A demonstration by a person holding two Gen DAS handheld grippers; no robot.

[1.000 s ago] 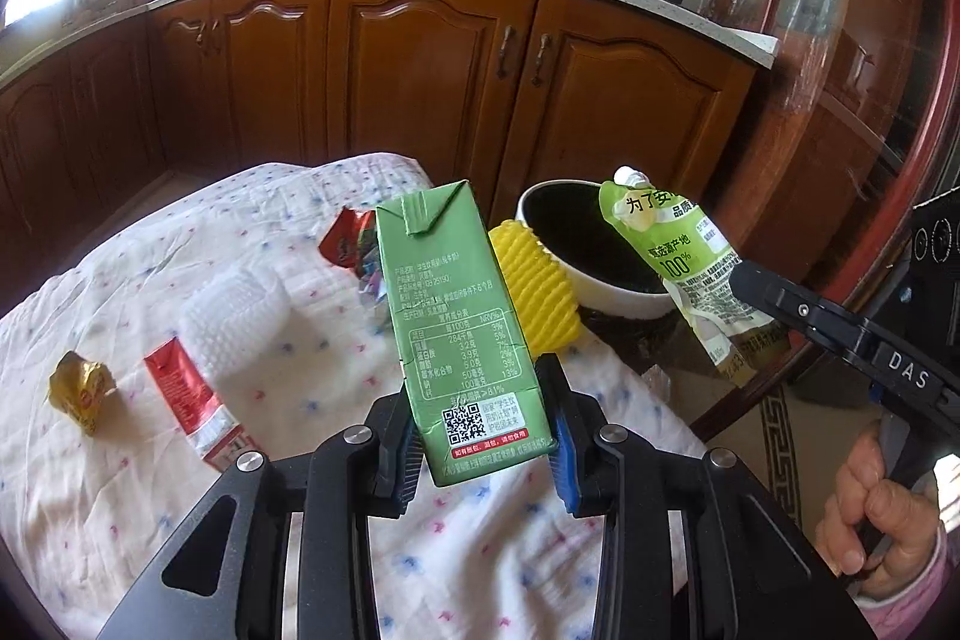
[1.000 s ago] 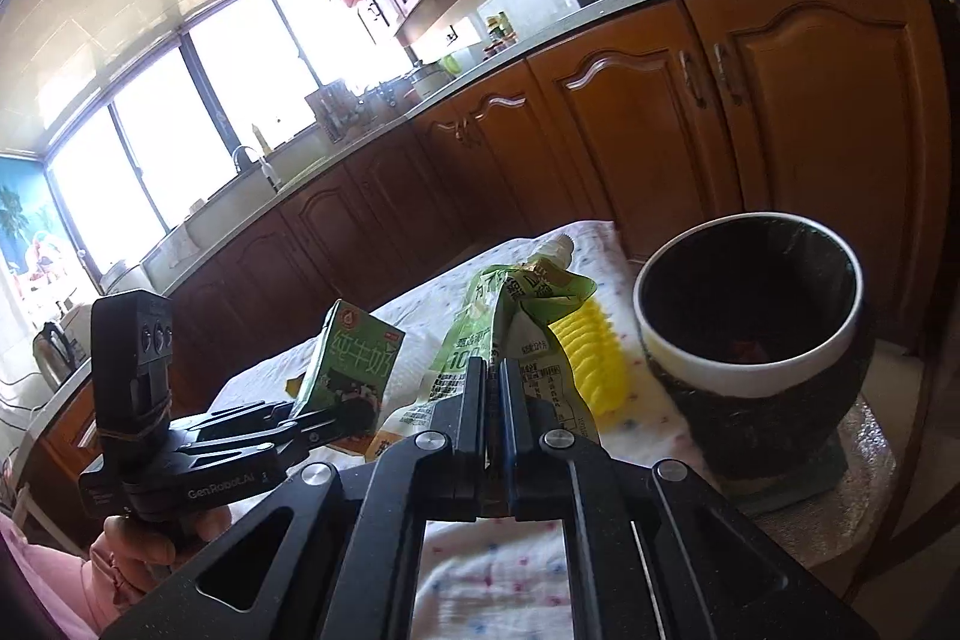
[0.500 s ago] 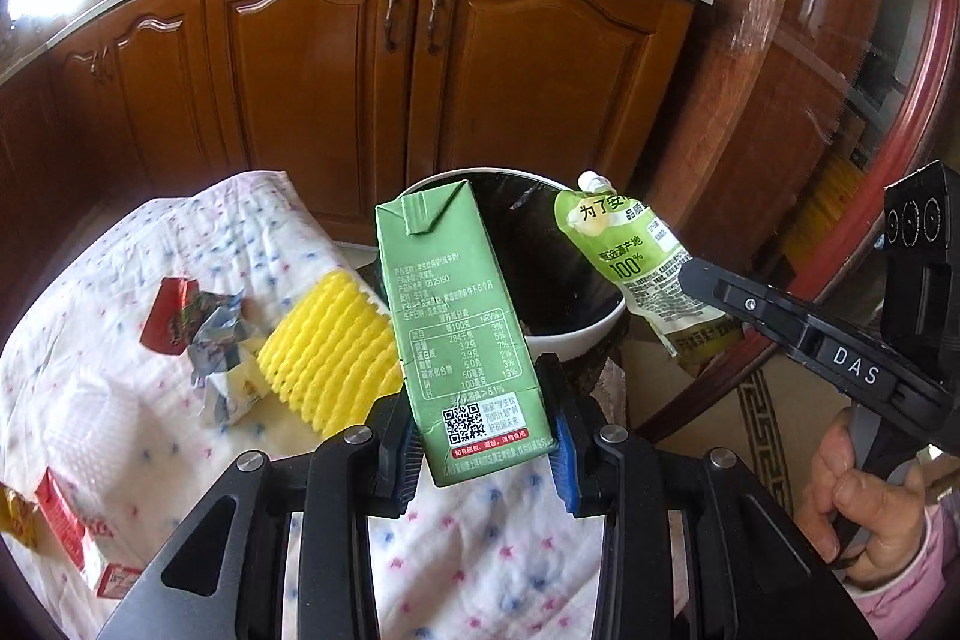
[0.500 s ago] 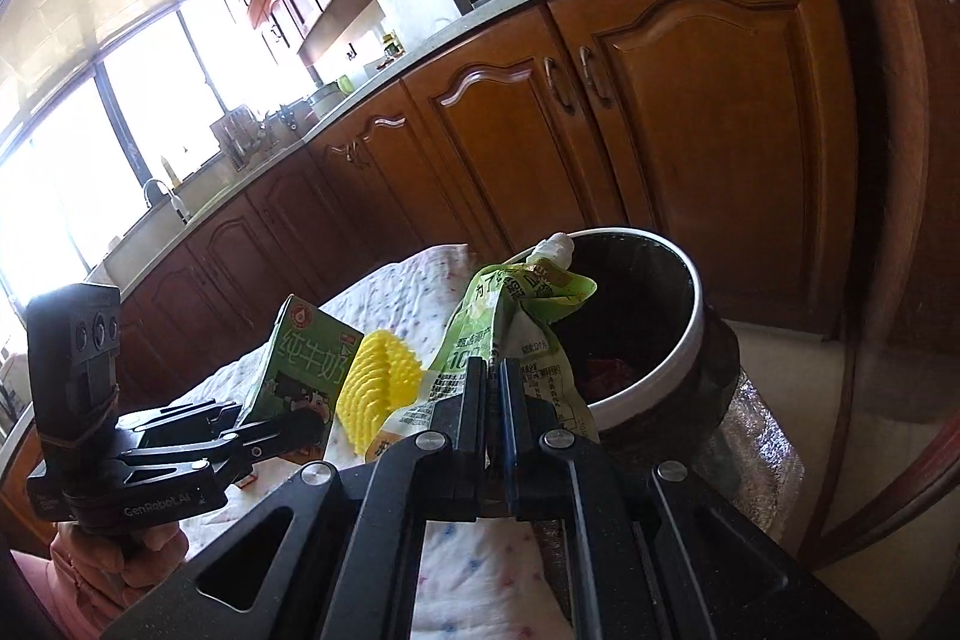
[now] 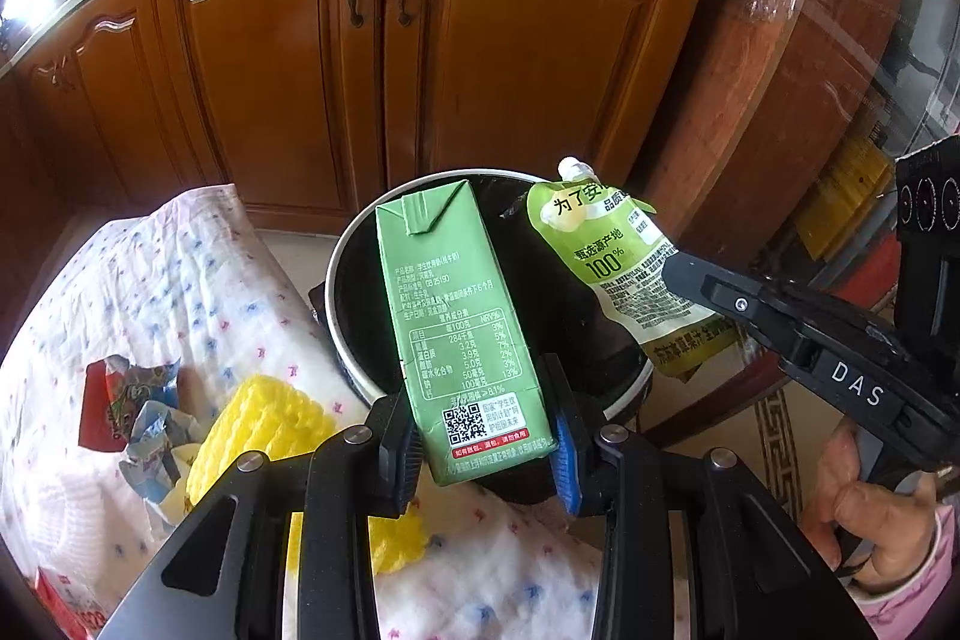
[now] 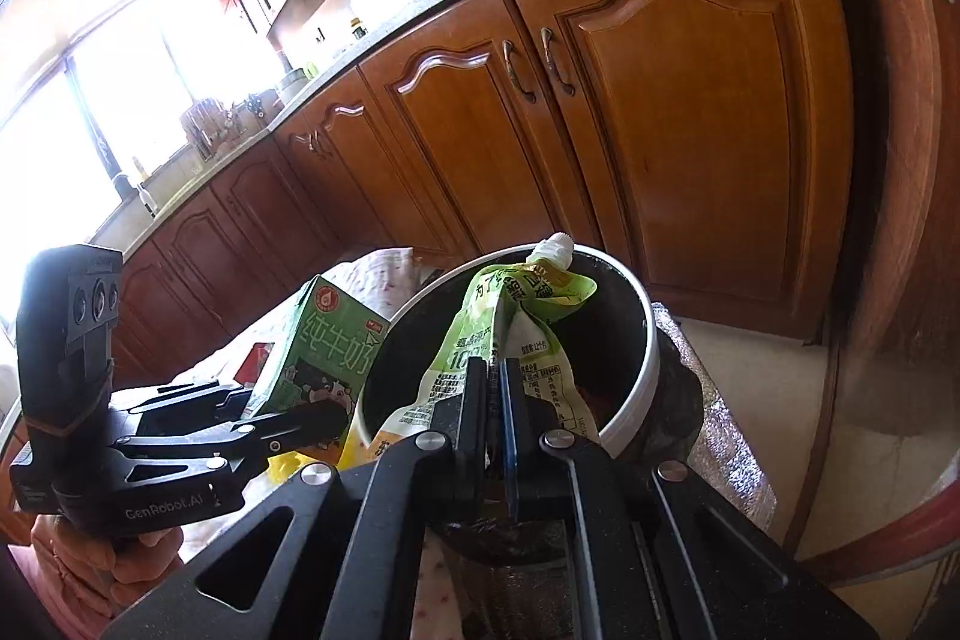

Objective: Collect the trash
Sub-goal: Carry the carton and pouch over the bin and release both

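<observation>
My left gripper [image 5: 486,436] is shut on a green milk carton [image 5: 459,322] and holds it upright over the near rim of a white-rimmed black bin [image 5: 360,244]. My right gripper [image 6: 495,400] is shut on a green spouted juice pouch [image 6: 516,322] and holds it above the bin [image 6: 636,376]. In the left wrist view the pouch [image 5: 618,268] hangs over the bin's right side, in the right gripper [image 5: 678,274]. In the right wrist view the carton [image 6: 324,358] sits left of the bin, in the left gripper [image 6: 300,415].
A table with a white dotted cloth [image 5: 198,292] carries a yellow foam net [image 5: 270,430], crumpled foil wrappers [image 5: 138,418] and a red packet [image 5: 60,604]. Wooden kitchen cabinets [image 5: 372,58] stand behind. A red-brown round table edge [image 6: 888,532] curves at the right.
Both grippers have moved right and forward with their loads. The carton and pouch now sit over the bin, which has grown larger in both views. Both grips are unchanged.
</observation>
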